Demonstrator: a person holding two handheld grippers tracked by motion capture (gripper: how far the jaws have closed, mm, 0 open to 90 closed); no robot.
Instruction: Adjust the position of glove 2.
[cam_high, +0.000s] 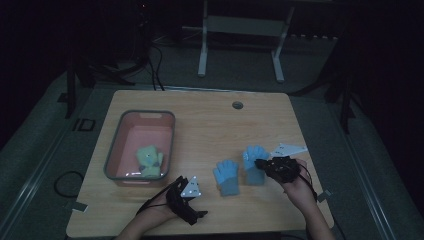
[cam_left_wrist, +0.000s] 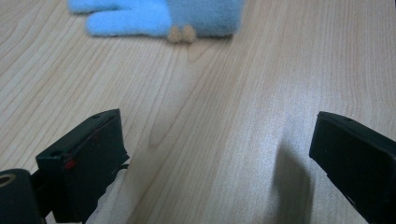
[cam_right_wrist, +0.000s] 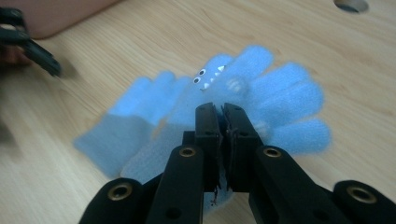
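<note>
A: So, what is the right claw doing?

B: It is clamped on the blue glove, the one with the little face sewn on. In the right gripper view the two black jaws meet with blue fabric pinched between them, at the cuff end, and the fingers of the glove fan out beyond the tips.

A: How would you expect it to handle?

B: Soft and very light, I judge. It looks like fleecy knit, so it will droop and fold from wherever it is pinched, and a thin pinch of fabric could slip out. The cuff is a sensible hold: the fabric is doubled there, and the fingers can hang free.

A: And where does it lie?

B: In the high view it sits at the right part of the bench, directly at the tip of the right claw, the person's hand just behind. A second blue glove lies flat just to its left, near but apart as far as I can tell.

A: And the left claw?

B: Its jaws stand wide apart with only bare wood between them. It rests near the front edge of the bench, and the second glove lies well ahead of it.

A: Anything else?

B: A pink tub at the left holds a pale green glove.
</note>
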